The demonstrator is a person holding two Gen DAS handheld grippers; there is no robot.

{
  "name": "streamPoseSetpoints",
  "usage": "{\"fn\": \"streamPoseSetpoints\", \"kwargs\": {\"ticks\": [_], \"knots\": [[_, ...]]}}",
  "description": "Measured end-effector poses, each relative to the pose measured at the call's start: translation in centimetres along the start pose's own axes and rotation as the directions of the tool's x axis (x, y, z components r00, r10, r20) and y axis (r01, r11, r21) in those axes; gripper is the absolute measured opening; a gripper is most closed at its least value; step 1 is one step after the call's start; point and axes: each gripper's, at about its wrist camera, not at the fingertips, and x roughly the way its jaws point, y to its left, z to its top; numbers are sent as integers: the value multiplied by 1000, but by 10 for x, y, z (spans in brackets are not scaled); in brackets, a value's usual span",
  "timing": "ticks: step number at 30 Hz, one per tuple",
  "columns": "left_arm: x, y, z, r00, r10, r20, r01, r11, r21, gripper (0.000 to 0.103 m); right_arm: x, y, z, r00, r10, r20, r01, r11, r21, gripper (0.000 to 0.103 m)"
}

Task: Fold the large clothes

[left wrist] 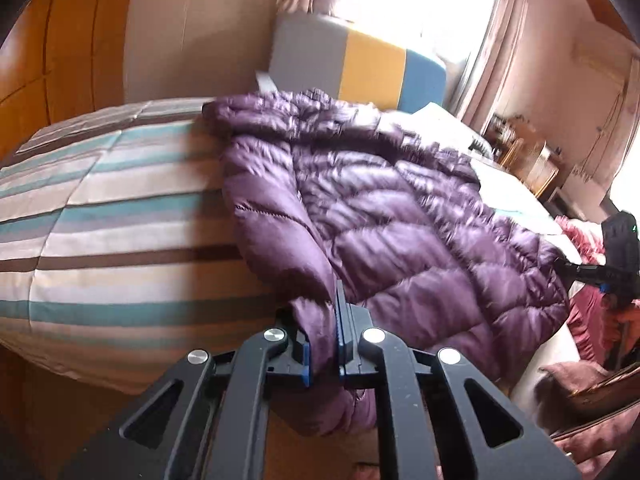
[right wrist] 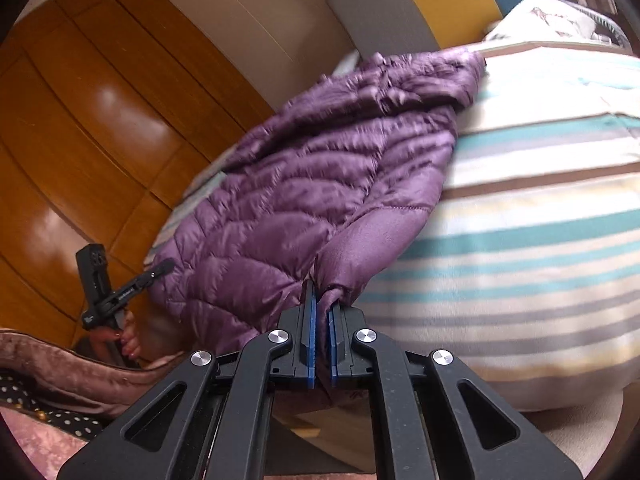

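A purple quilted puffer jacket (left wrist: 392,208) lies spread on the striped bed (left wrist: 112,220), its hem at the near edge. My left gripper (left wrist: 322,344) is shut on one hem corner of the jacket. My right gripper (right wrist: 322,320) is shut on the other hem corner of the jacket (right wrist: 320,168). The right gripper also shows at the far right of the left wrist view (left wrist: 592,270), and the left gripper shows at the lower left of the right wrist view (right wrist: 120,292), held by a hand with red nails.
The bed (right wrist: 540,220) has a headboard (left wrist: 352,64) in grey, yellow and blue. A wooden wardrobe (right wrist: 80,120) stands to the side. A pillow (right wrist: 552,20) lies near the headboard. Pink clothing (left wrist: 588,320) shows at the right, and a bright window (left wrist: 420,0) behind.
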Motion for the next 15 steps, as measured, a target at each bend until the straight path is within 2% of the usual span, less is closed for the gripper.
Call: {"fn": "streamPoseSetpoints", "kwargs": {"ticks": [4, 9, 12, 15], "knots": [[-18, -6, 11, 994, -69, 83, 70, 997, -18, 7, -13, 6, 2, 997, 42, 71, -40, 999, -27, 5], [-45, -20, 23, 971, -165, 174, 165, 986, 16, 6, -29, 11, 3, 985, 99, 140, -92, 994, -53, 5], [-58, -25, 29, 953, -211, 216, 208, 977, 35, 6, -42, 13, 5, 971, 151, 185, -140, 988, -69, 5], [-75, -27, 34, 932, -254, 259, 257, 966, 23, 6, -63, 15, 7, 943, 224, 245, -212, 974, -77, 5]]}}
